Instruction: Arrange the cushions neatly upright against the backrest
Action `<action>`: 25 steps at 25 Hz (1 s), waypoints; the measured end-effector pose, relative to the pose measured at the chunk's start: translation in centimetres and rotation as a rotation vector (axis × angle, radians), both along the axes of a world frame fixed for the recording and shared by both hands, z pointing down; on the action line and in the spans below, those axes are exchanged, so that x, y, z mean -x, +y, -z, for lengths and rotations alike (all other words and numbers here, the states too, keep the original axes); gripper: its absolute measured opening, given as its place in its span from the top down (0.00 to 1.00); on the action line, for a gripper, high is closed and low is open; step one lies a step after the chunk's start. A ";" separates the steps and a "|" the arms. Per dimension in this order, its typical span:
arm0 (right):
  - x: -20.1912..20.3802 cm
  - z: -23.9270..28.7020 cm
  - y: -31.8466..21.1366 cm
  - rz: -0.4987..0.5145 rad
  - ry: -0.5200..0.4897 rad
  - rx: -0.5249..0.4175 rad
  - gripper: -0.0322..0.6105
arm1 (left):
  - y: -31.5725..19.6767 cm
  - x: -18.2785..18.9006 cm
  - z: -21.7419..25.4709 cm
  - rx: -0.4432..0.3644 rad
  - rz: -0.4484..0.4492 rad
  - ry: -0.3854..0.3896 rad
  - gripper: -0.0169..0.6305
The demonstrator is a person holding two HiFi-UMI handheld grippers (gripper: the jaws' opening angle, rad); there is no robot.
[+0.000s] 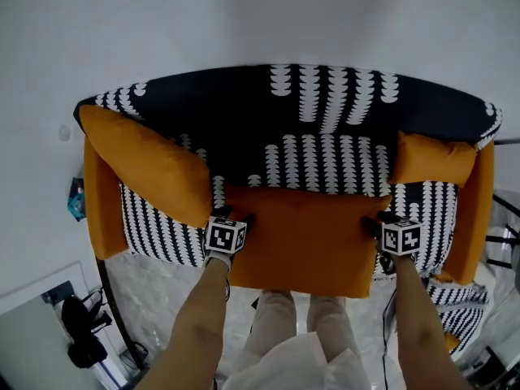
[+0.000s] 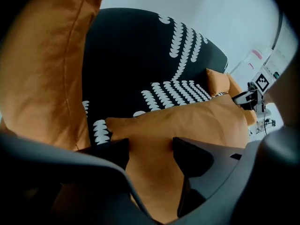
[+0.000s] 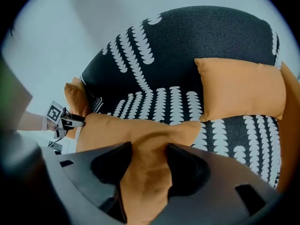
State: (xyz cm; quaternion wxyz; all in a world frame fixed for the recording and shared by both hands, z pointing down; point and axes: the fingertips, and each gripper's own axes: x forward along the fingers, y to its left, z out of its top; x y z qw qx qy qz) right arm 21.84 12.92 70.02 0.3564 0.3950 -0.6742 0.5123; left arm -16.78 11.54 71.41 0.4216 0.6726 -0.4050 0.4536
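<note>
near, the left gripper [image 2: 150,151] holds its jaws spread, the smooth orange fabric of the middle cushion [image 1: 305,234] between them, unsqueezed. the right gripper [image 3: 149,156] is spread too, around its creased right corner. the plump rectangular cushion sits mid-seat; its tilt is unclear. farther, the left cushion [image 1: 150,165] slants by the arm, and the right cushion [image 1: 431,159] stands against the black, white-scalloped backrest [image 1: 244,112].
</note>
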 end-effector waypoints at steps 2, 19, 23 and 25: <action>0.3 -0.2 0.1 -0.001 -0.017 0.007 0.58 | 0.1 0.0 -0.4 0.000 0.001 -0.001 0.50; 0.8 -0.3 1.4 0.093 0.051 0.027 0.87 | 1.2 -1.7 -0.6 0.079 0.066 0.045 0.82; 1.7 1.5 1.0 0.084 0.082 0.020 0.90 | 1.2 -1.0 0.5 0.075 0.091 0.052 0.89; 1.8 2.7 1.6 0.069 0.074 0.020 0.90 | 1.4 -0.7 1.9 0.055 0.121 0.069 0.90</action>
